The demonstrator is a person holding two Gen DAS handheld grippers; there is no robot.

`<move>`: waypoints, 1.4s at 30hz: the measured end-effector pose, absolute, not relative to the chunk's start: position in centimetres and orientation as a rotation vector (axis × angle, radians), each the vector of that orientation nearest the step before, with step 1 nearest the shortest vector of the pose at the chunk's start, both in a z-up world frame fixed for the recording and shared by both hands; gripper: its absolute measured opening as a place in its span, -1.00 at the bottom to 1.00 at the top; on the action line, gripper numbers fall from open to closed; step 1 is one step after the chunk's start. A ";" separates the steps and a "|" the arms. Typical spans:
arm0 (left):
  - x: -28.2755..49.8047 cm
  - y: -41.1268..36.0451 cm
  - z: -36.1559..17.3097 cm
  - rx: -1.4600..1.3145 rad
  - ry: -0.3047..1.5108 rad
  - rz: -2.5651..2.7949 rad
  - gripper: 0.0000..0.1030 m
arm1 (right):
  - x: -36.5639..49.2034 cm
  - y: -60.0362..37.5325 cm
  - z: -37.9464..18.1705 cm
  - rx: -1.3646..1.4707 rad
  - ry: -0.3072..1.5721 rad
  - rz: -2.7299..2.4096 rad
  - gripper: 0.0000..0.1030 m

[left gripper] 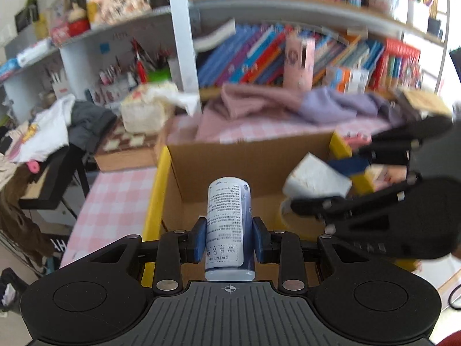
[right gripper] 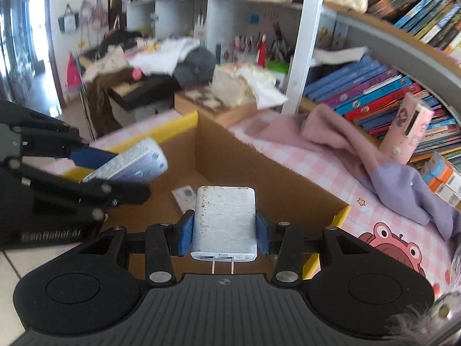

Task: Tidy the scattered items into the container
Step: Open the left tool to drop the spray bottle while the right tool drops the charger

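Between the blue pads of the left tongs (left gripper: pixel 229 238), low in the centre of the left wrist view, a white and blue bottle (left gripper: pixel 229 225) is clamped, its long axis pointing away up the frame toward the open cardboard box (left gripper: pixel 247 155) straight ahead and below. Low centre in the right wrist view, the right tongs (right gripper: pixel 224 235) are clamped on a white plug adapter (right gripper: pixel 224 222), prongs facing the camera, also over the box. Both loads hang above the box opening, side by side and near each other, so neither hand looks clearly nearer; the drop seems to need only release. A small flat card (right gripper: pixel 184 197) lies on the box floor. Around the box spreads a bench with a pink checked cloth (right gripper: pixel 325 170), pink and lilac fabric (right gripper: pixel 374 155), and bookshelves (left gripper: pixel 288 54) across the upper frame.
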State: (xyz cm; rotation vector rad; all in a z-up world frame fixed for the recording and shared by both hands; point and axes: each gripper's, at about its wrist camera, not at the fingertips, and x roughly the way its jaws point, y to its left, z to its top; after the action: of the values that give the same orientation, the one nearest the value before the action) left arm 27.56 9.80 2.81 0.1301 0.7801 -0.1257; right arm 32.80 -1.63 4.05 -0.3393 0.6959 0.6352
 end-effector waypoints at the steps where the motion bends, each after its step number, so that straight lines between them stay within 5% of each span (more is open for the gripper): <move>1: 28.0 9.8 2.4 0.134 0.797 -0.126 -0.40 | 33.4 -1.4 3.6 -0.351 0.704 0.633 -0.19; 27: 32.0 9.1 -2.0 0.190 0.985 -0.122 -0.38 | 40.9 5.4 -2.4 -0.722 0.902 0.797 -0.20; 30: 31.9 8.8 -1.7 0.223 0.951 -0.120 -0.25 | 40.9 5.3 -2.3 -0.719 0.894 0.787 -0.20; 32: 31.6 8.6 -1.2 0.251 0.925 -0.105 0.00 | 40.6 5.1 -1.8 -0.703 0.858 0.762 0.10; 35: 30.9 8.8 -0.3 0.239 0.873 -0.093 0.23 | 40.3 4.0 -0.5 -0.625 0.824 0.737 0.22; 42: 28.3 9.2 2.4 0.187 0.770 -0.077 0.32 | 38.3 1.4 2.9 -0.478 0.755 0.682 0.21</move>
State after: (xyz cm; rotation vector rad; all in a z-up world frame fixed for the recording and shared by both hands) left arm 28.33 9.21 2.36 0.1868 0.7695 -0.0768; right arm 38.32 1.40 2.92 -0.4779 0.7554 0.6823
